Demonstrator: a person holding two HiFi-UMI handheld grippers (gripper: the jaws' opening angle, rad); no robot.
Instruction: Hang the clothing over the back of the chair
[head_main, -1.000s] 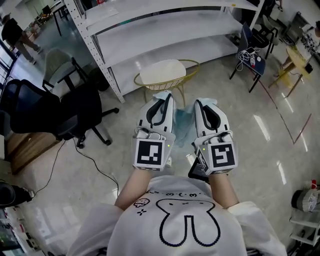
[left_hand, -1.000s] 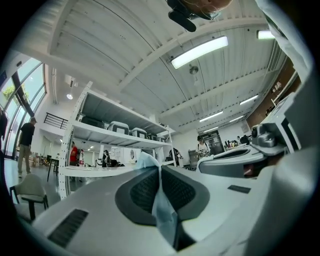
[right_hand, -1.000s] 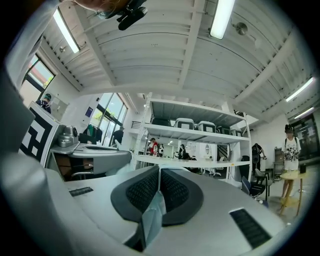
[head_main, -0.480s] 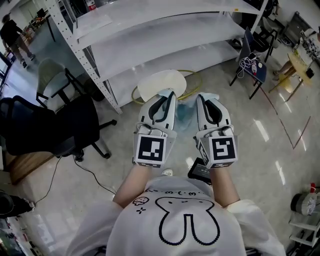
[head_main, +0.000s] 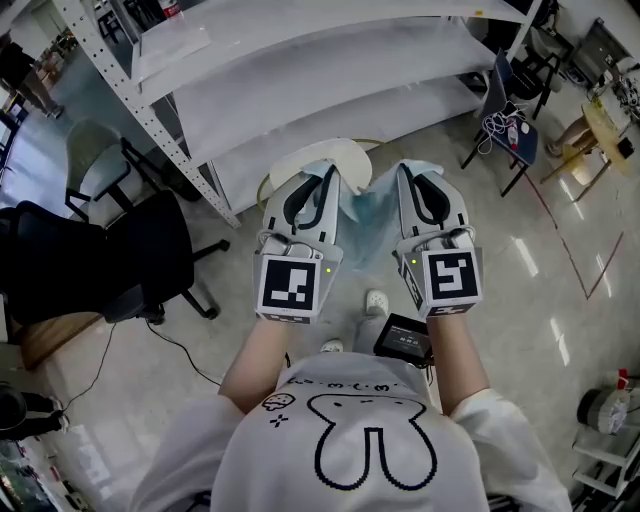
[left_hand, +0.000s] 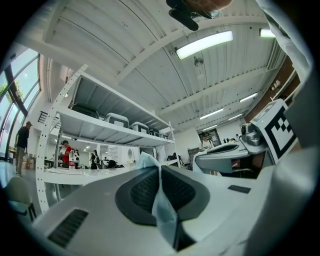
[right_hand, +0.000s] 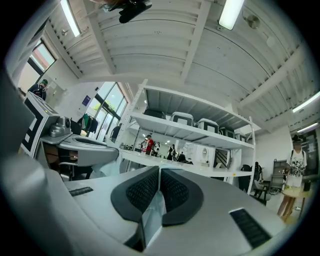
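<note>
A pale blue garment (head_main: 366, 215) hangs between my two grippers in the head view. My left gripper (head_main: 330, 172) is shut on its left edge; the cloth (left_hand: 162, 210) shows pinched between the dark pads in the left gripper view. My right gripper (head_main: 408, 172) is shut on the right edge, with cloth (right_hand: 150, 212) between its pads. Both grippers point level, side by side. Below and just beyond them stands a chair with a gold wire frame and white seat (head_main: 310, 165), partly hidden by the grippers and the garment.
White metal shelving (head_main: 300, 80) stands right behind the chair. A black office chair (head_main: 110, 255) and a grey chair (head_main: 95, 170) are at the left. A dark blue chair (head_main: 510, 105) stands at the right. A black device (head_main: 403, 338) hangs at the person's waist.
Both grippers have moved forward with the garment toward the gold chair and the shelving; the chair now lies under their tips. The grips have not changed.
</note>
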